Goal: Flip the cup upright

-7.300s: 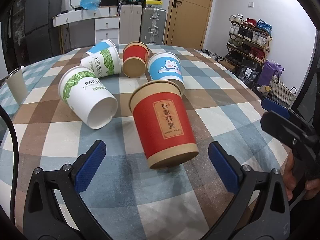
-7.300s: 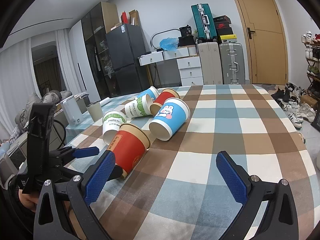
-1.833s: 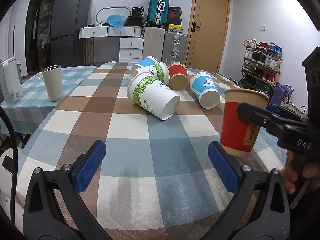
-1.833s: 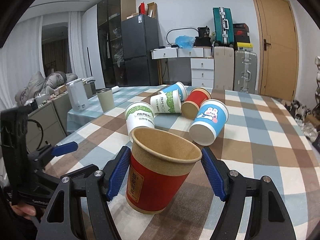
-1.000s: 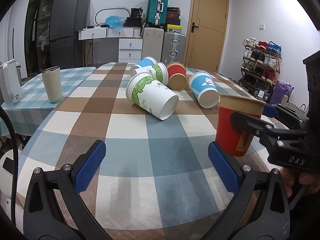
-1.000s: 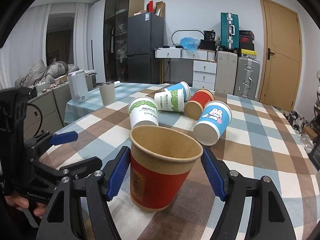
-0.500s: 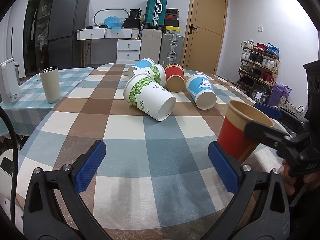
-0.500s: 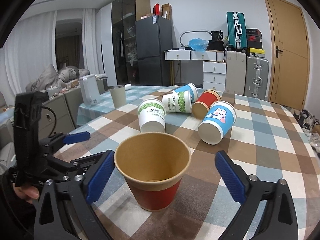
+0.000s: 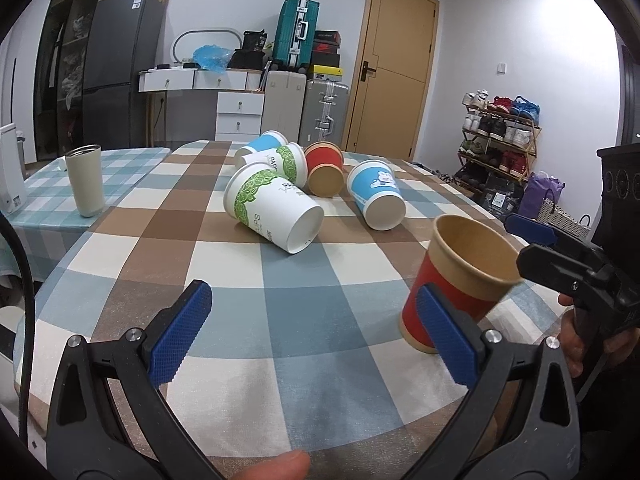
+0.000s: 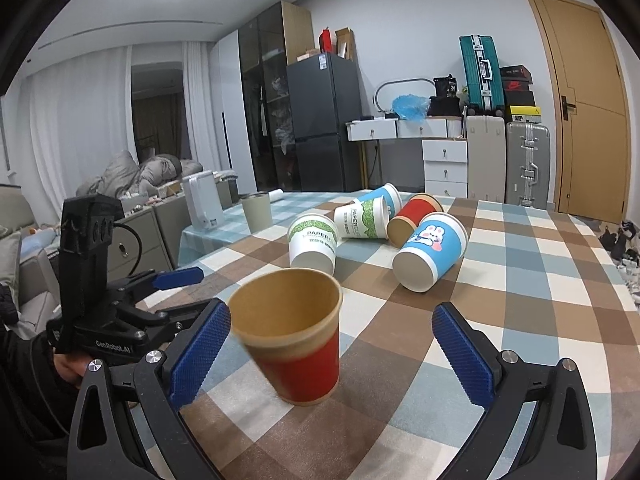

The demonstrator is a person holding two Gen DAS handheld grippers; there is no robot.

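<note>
A red paper cup with a brown rim stands mouth up on the checked tablecloth, blurred and tilted toward the left. It also shows in the left wrist view, leaning. My right gripper is open and the cup sits between its blue pads, close to the left pad. My left gripper is open and empty, with its right pad in front of the cup's base.
Several paper cups lie on their sides further back: a white-green cup, a blue rabbit cup, a red cup and others. A beige tumbler stands at the left. The table edge runs close in front.
My right gripper has opened and let go of the red cup, which now stands on the table and wobbles. Both grippers have drawn back slightly.
</note>
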